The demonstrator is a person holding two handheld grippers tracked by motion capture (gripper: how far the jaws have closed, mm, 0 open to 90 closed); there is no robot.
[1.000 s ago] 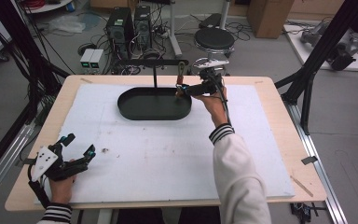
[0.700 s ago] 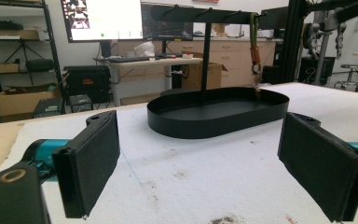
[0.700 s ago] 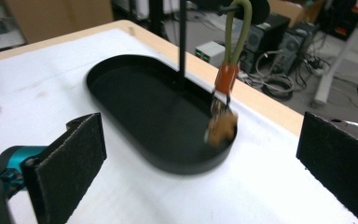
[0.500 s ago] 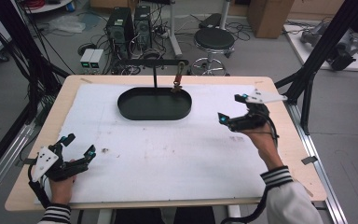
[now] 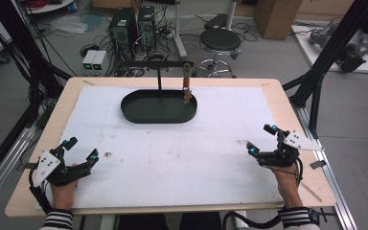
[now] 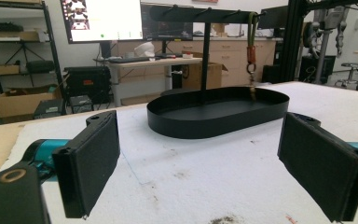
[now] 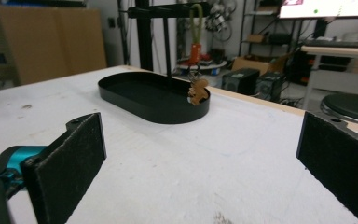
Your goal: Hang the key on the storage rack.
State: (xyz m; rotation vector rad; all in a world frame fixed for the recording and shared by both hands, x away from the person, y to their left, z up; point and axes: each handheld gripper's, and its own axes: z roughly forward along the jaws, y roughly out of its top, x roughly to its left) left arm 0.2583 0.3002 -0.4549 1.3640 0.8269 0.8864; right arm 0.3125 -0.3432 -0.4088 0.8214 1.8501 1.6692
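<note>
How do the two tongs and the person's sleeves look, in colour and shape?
Both tongs, left and right, are black with teal-blue joints and flat, rectangular, rough black pads. Each carries a pale grey triangular plate; a black cable trails away. The sleeves are black-and-white striped.

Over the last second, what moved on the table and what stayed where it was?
The right gripper left the keychain hanging from the stand's bar over the black tray and pulled back to the table's near right corner, where it rests with its jaws open and empty. The left gripper stayed at the near left corner, open. Tray and stand did not shift.
</note>
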